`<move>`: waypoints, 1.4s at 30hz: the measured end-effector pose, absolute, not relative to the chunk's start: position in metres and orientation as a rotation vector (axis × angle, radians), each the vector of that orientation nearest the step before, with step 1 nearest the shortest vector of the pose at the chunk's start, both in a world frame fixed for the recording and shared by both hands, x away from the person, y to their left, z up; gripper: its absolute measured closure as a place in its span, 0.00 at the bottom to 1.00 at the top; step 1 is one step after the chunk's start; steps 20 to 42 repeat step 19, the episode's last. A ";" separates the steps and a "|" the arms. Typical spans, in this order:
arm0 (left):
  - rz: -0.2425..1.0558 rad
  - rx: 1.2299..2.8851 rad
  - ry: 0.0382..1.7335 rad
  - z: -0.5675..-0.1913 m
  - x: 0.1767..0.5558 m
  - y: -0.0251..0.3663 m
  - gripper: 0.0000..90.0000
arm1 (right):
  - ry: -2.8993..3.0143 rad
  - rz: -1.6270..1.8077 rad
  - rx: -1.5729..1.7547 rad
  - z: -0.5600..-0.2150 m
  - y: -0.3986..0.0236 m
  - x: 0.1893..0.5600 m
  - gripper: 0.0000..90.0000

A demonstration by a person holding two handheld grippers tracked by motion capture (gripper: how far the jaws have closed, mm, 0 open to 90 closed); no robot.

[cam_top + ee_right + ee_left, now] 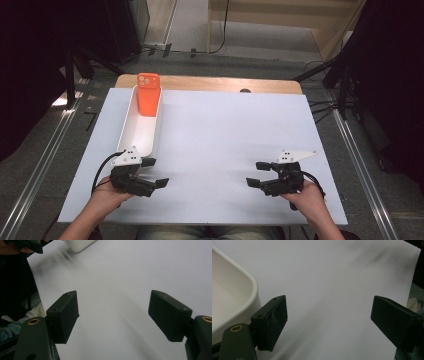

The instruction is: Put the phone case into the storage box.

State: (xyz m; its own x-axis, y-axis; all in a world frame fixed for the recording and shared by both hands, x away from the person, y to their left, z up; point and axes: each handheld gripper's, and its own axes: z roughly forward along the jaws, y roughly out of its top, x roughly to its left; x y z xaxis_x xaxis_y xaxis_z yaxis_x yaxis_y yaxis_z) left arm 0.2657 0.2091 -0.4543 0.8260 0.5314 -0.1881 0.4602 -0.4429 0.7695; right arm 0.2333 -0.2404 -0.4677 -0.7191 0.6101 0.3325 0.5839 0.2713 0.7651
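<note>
Seen from above, a person sits at a table covered by a white sheet (225,150), holding a two-jaw gripper in each hand. Both grippers rest low near the table's near edge, pointing inward toward each other and well apart. The left gripper (156,172) has its jaws spread with nothing between them; it sits just beside the near end of a long white tray (131,131). The right gripper (257,174) is likewise spread and empty over bare sheet. An orange phone case (148,94) leans at the tray's far end, its top resting on the far rim, camera cutout facing up.

Judging by this, the work has not yet begun: neither gripper touches anything. The next move probably calls for the left gripper to travel along the tray to the case and close on one of its edges.
</note>
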 end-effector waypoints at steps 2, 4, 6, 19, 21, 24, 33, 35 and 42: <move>0.102 2.111 0.726 -0.454 0.266 0.209 0.15 | 2.485 1.473 1.173 -0.468 -0.240 0.233 0.26; 0.099 2.109 0.725 -0.454 0.266 0.209 0.15 | 2.487 1.473 1.168 -0.468 -0.240 0.233 0.26; 0.102 2.109 0.725 -0.454 0.266 0.210 0.15 | 2.495 1.468 1.159 -0.468 -0.240 0.233 0.26; 0.100 2.104 0.729 -0.453 0.267 0.212 0.15 | 2.500 1.454 1.169 -0.468 -0.239 0.233 0.26; 0.100 2.104 0.729 -0.453 0.267 0.212 0.15 | 2.500 1.454 1.169 -0.468 -0.239 0.233 0.26; 0.100 2.104 0.729 -0.453 0.267 0.212 0.15 | 2.500 1.454 1.169 -0.468 -0.239 0.233 0.26; 0.100 2.104 0.729 -0.453 0.267 0.212 0.15 | 2.500 1.454 1.169 -0.468 -0.239 0.233 0.26; 0.100 2.104 0.729 -0.453 0.267 0.212 0.15 | 2.500 1.454 1.169 -0.468 -0.239 0.233 0.26; 0.100 2.104 0.729 -0.453 0.267 0.212 0.15 | 2.500 1.454 1.169 -0.468 -0.239 0.233 0.26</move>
